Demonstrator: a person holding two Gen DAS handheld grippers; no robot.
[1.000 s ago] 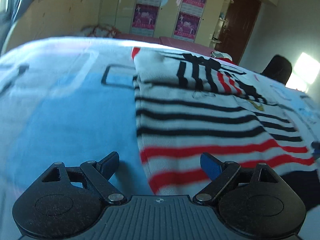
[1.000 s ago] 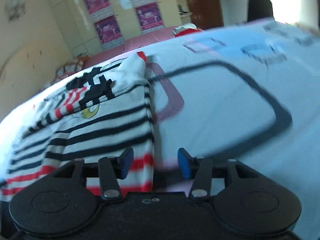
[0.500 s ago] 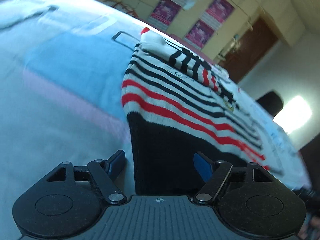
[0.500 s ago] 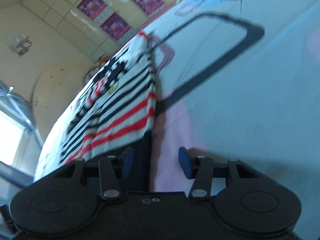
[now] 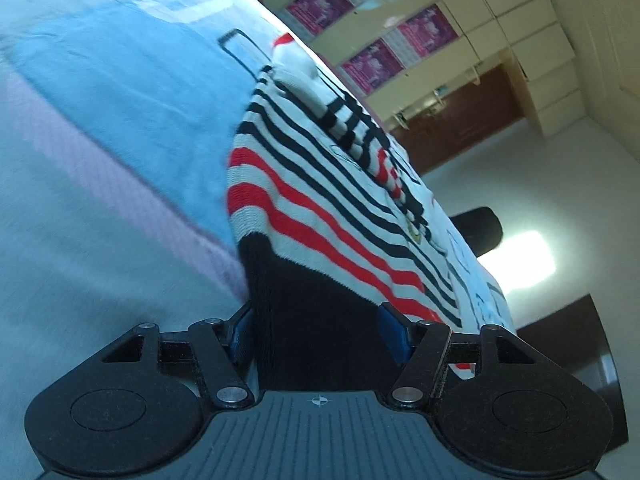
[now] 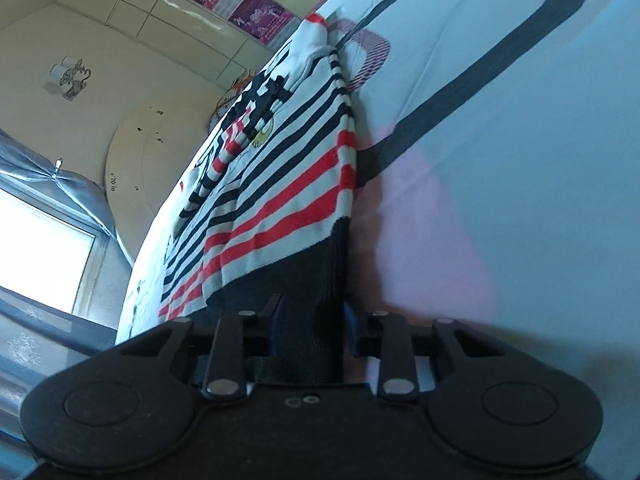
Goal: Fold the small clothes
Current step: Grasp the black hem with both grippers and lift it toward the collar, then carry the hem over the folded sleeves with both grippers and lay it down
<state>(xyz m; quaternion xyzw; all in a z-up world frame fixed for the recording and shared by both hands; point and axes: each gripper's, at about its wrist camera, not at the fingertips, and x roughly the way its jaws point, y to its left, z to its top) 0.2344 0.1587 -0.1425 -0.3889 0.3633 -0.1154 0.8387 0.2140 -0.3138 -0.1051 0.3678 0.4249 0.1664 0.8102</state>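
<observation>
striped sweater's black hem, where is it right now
The black hem lies at the near edge of the striped sweater on the blue bedsheet, its two corners between the closing left gripper and right gripper.

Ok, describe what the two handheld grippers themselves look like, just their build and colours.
The left gripper and the right gripper look alike: matte black, two rounded lobes flanking a central body, black link arms with silver pivot pins, blue pads on the jaws. The left body is ribbed with a small crosshair mark; the right shows two small rings.
</observation>
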